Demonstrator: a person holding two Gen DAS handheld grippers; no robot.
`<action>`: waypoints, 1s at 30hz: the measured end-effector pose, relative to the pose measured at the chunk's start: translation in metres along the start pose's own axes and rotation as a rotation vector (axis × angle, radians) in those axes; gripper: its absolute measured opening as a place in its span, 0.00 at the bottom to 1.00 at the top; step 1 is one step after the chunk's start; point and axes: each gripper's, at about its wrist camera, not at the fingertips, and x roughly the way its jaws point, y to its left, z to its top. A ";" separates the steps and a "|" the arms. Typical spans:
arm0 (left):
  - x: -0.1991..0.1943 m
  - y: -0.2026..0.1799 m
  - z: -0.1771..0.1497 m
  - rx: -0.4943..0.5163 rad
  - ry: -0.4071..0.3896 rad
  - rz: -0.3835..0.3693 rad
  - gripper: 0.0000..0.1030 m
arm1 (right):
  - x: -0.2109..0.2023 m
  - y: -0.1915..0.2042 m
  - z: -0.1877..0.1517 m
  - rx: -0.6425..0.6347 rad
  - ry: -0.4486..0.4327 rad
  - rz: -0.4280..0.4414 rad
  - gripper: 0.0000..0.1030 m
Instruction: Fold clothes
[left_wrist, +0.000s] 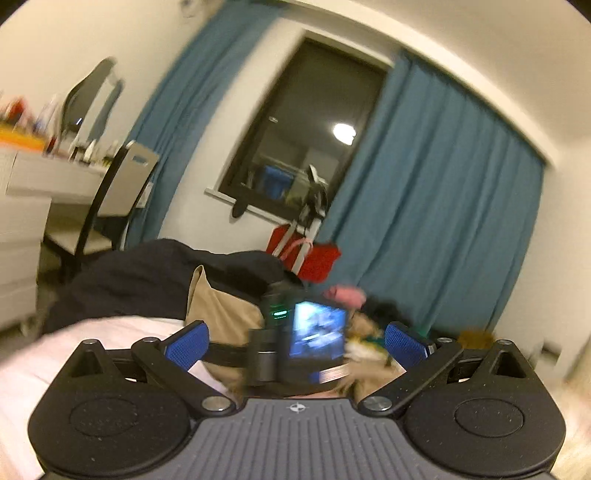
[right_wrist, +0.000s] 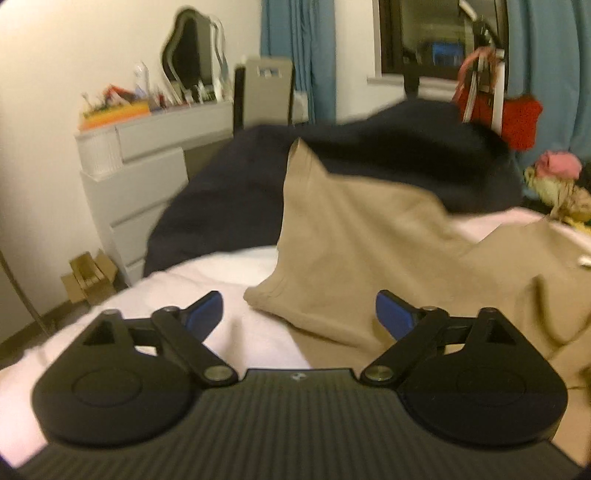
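A tan garment (right_wrist: 369, 236) lies spread on the pale pink bed sheet (right_wrist: 229, 280), one sleeve pointing up toward a dark navy blanket (right_wrist: 229, 184). My right gripper (right_wrist: 299, 314) is open and empty, low over the garment's near sleeve hem. In the left wrist view the tan garment (left_wrist: 218, 306) lies ahead. My left gripper (left_wrist: 297, 343) is open and empty. The other gripper's body with its lit camera screen (left_wrist: 317, 332) sits between the left fingers, blurred.
A grey dresser (right_wrist: 147, 177) with clutter and a mirror stands at left, a chair (right_wrist: 266, 92) beside it. Blue curtains (left_wrist: 424, 206) flank a dark window (left_wrist: 306, 136). A red bag (left_wrist: 314, 258) hangs by the bed. A pile of mixed clothes (right_wrist: 554, 184) lies at right.
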 end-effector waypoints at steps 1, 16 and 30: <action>0.001 0.005 0.000 -0.033 -0.005 0.001 1.00 | 0.011 0.001 0.000 0.005 0.019 -0.010 0.71; 0.003 0.009 -0.011 -0.128 0.100 -0.091 1.00 | -0.110 -0.121 0.035 0.234 -0.274 -0.331 0.11; 0.037 -0.041 -0.054 0.110 0.253 -0.129 1.00 | -0.183 -0.248 -0.041 0.462 -0.229 -0.433 0.75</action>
